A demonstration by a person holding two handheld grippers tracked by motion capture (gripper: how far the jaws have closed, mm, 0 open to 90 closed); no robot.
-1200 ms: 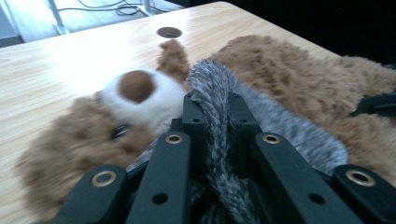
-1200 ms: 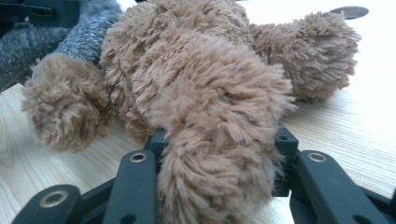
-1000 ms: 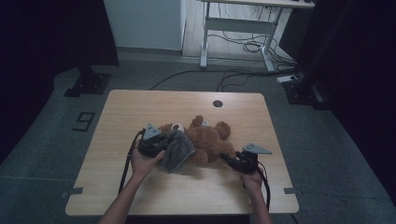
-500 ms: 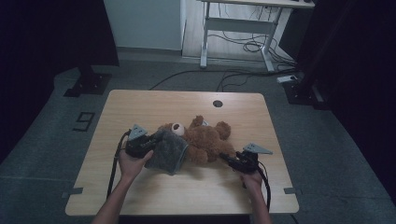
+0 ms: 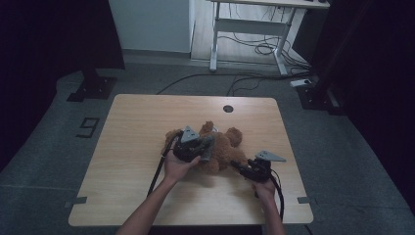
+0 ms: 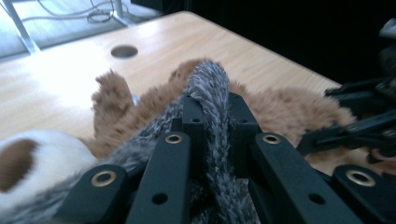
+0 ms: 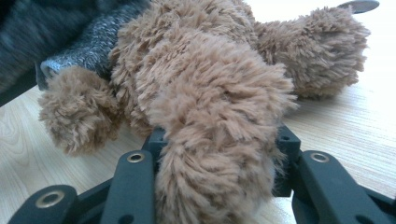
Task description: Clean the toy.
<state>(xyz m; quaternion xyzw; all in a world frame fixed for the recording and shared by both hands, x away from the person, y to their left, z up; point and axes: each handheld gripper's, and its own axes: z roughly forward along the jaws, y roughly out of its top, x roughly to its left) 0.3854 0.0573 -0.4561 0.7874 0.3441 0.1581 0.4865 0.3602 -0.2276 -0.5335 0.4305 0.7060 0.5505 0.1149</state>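
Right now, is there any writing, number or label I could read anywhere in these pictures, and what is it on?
"9": a single dark numeral marked on the grey floor left of the table.
No readable text, brand or label on the teddy bear, its grey knit garment or either gripper.

A dim lab: wooden table [image 5: 147,127], floor cables [image 5: 254,49], stand bases [image 5: 93,88].

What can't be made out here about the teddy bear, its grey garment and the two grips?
- Teddy bear face: high view, covered by the left gripper and hand.
- Grey knit garment type: left gripper view, bunched between the jaws; bottom edge cuts it off.
- Which limb the right gripper clamps: right gripper view, fur hides it; high view too small.
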